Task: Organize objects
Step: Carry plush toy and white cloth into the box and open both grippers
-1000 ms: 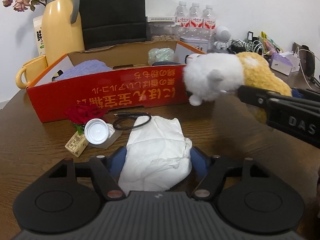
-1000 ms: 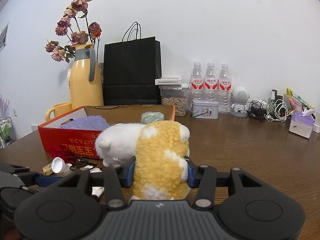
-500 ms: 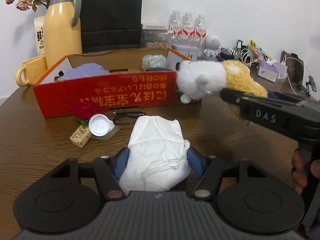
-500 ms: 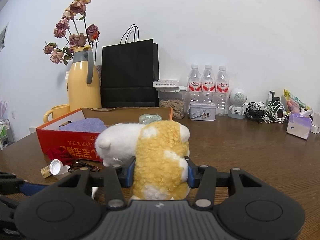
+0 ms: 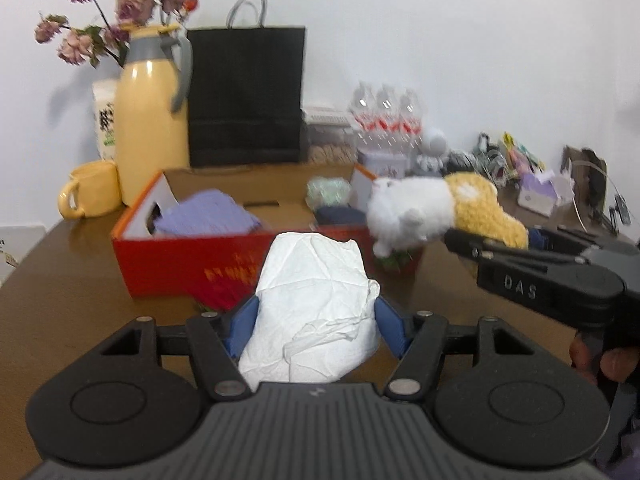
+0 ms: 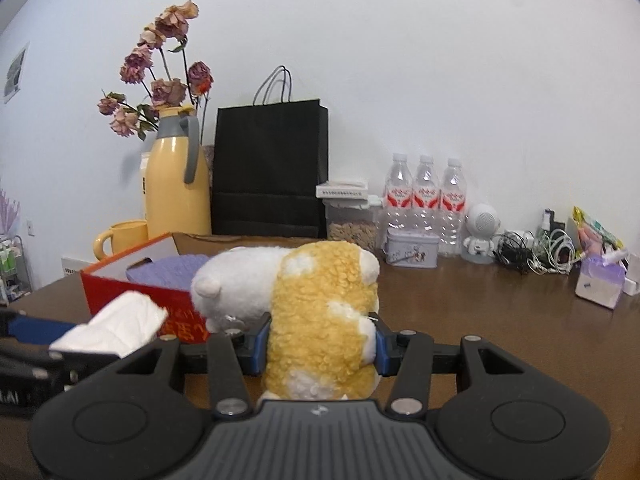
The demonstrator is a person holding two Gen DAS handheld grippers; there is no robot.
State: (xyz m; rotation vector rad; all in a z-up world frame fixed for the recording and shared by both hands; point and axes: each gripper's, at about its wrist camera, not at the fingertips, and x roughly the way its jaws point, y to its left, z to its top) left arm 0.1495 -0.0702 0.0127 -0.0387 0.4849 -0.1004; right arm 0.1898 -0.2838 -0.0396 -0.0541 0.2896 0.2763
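My left gripper [image 5: 316, 320] is shut on a crumpled white tissue [image 5: 312, 304] and holds it above the table in front of the red cardboard box [image 5: 192, 268]. My right gripper [image 6: 320, 340] is shut on a white and yellow plush toy [image 6: 320, 320], held in the air near the box's right end; the toy also shows in the left wrist view [image 5: 440, 212]. The box [image 6: 120, 280] holds a purple cloth [image 5: 208, 216], a pale green item [image 5: 328, 192] and a dark item. The tissue also shows in the right wrist view [image 6: 116, 324].
A yellow thermos [image 5: 152, 136] with dried flowers, a yellow mug [image 5: 90, 196] and a black paper bag [image 5: 244, 96] stand behind the box. Water bottles [image 6: 426, 200], a tin [image 6: 412, 252], a small white robot figure [image 6: 482, 232], cables and a tissue pack [image 6: 600, 288] line the back right.
My left gripper has lifted the tissue off the table and moved toward the box. My right gripper has kept the plush toy and come closer to the box.
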